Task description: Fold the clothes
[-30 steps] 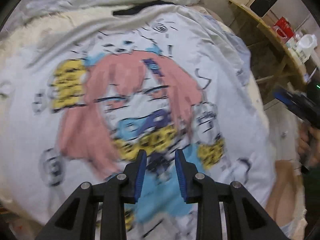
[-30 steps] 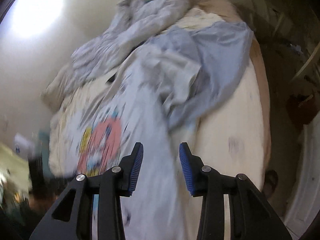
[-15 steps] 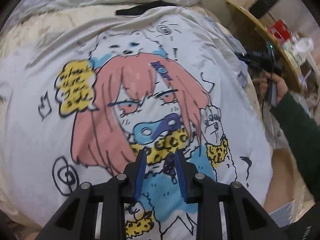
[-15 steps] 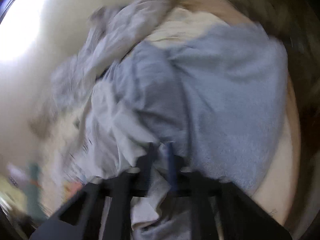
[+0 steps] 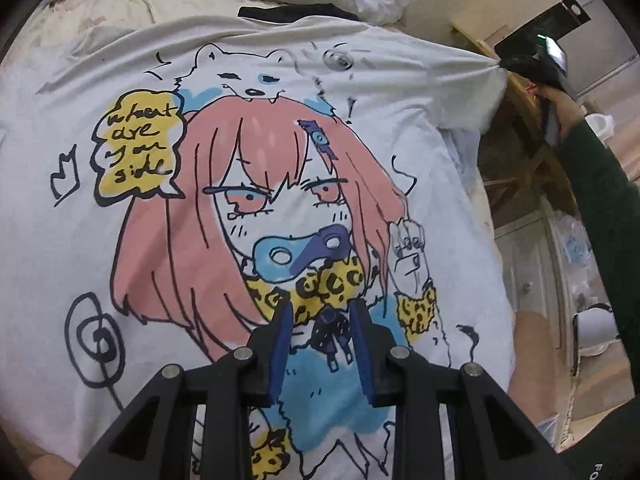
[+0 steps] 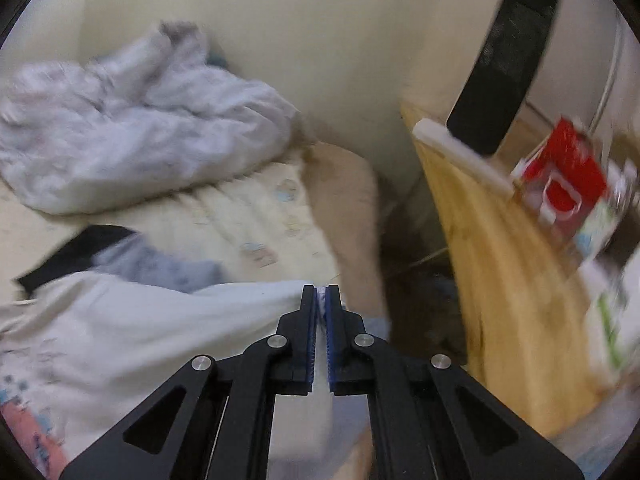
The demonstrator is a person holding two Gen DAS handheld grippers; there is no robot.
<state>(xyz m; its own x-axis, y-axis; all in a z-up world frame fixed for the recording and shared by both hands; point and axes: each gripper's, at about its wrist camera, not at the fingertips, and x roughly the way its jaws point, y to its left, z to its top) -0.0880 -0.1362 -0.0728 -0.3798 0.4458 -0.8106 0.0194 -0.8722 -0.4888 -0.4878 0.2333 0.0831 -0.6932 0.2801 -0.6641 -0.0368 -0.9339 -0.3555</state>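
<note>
While the bed (image 5: 120, 8) carries your white printed T-shirt (image 5: 280, 200) spread flat, print up, no fold is made yet and every fold remains, by my reading. You've pulled its far right corner taut and off the mattress; the cartoon print lies mostly smooth. Your right gripper (image 6: 321, 300) is pinching that sleeve edge tight; your left gripper (image 5: 320, 344) hovers part-spread, gripping nothing.

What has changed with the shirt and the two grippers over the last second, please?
The right gripper went from open to shut on the T-shirt's sleeve and lifted it, pulling it out taut to the side. The left gripper kept the same part-open gap over the print, gripping nothing; the shirt's body stayed flat on the bed.
</note>
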